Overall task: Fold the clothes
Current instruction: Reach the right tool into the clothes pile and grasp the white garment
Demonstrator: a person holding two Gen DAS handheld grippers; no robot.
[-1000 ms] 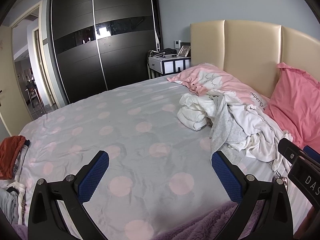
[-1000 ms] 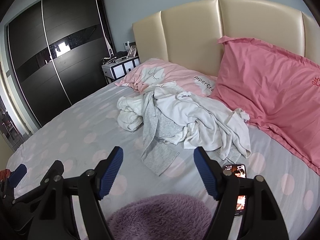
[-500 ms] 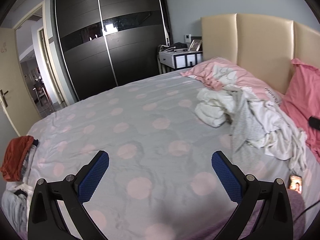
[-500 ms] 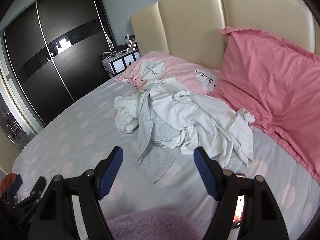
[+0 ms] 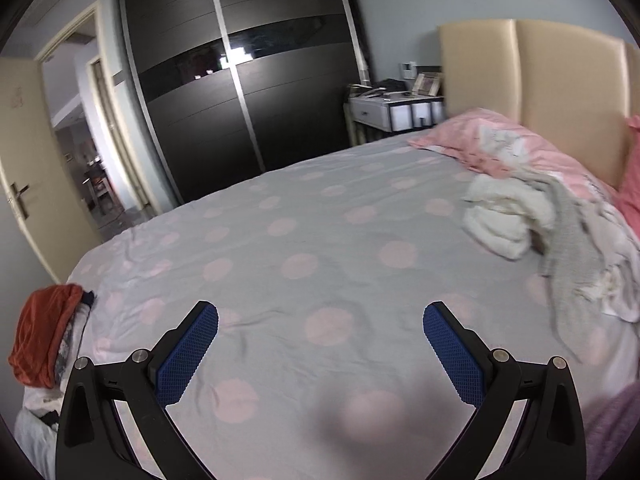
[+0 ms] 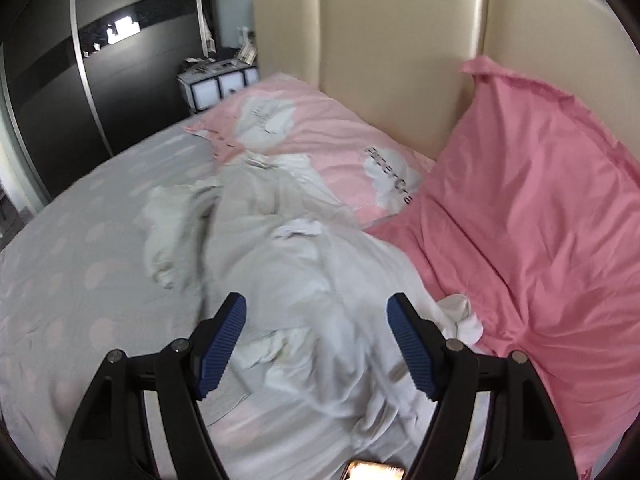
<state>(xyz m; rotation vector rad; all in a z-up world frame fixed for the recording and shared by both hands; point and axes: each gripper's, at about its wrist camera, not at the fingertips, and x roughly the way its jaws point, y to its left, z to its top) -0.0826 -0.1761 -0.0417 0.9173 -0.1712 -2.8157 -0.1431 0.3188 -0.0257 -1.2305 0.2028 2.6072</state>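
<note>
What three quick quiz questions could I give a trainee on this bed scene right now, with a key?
1. True or false: the right gripper is open and holds nothing.
2. What lies right under the right gripper: A) the pile of white clothes, B) the orange garment, C) the bedside table?
3. Fill in: the left gripper, also open, hangs over the bare dotted ____.

Key: 1 true. 2 A. 3 bedsheet.
</note>
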